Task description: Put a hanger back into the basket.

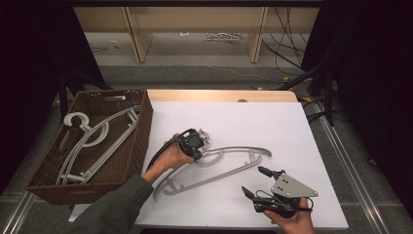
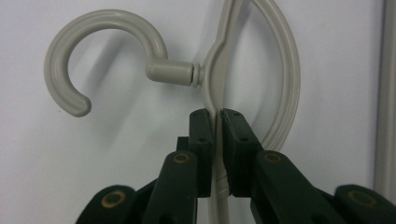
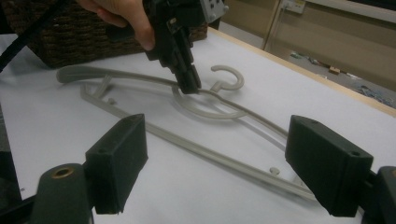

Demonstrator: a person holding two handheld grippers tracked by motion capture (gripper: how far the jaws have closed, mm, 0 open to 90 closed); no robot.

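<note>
I can read no text, label, brand, number or sign anywhere, neither on the things before me nor on the table.

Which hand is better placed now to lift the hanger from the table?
Left: the left gripper is shut on the hanger beside its hook. The right gripper is open, apart from it.

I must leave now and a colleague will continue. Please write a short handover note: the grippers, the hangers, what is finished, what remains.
Left gripper: shut on the grey hanger, on its top bar just beside the hook; the hanger lies flat on the white table.
Right gripper: open, holds nothing, near the hanger's right end.
Done: one hanger in basket lies in the wicker basket.
Left: probably lift the gripped hanger and place it in the basket too.
</note>
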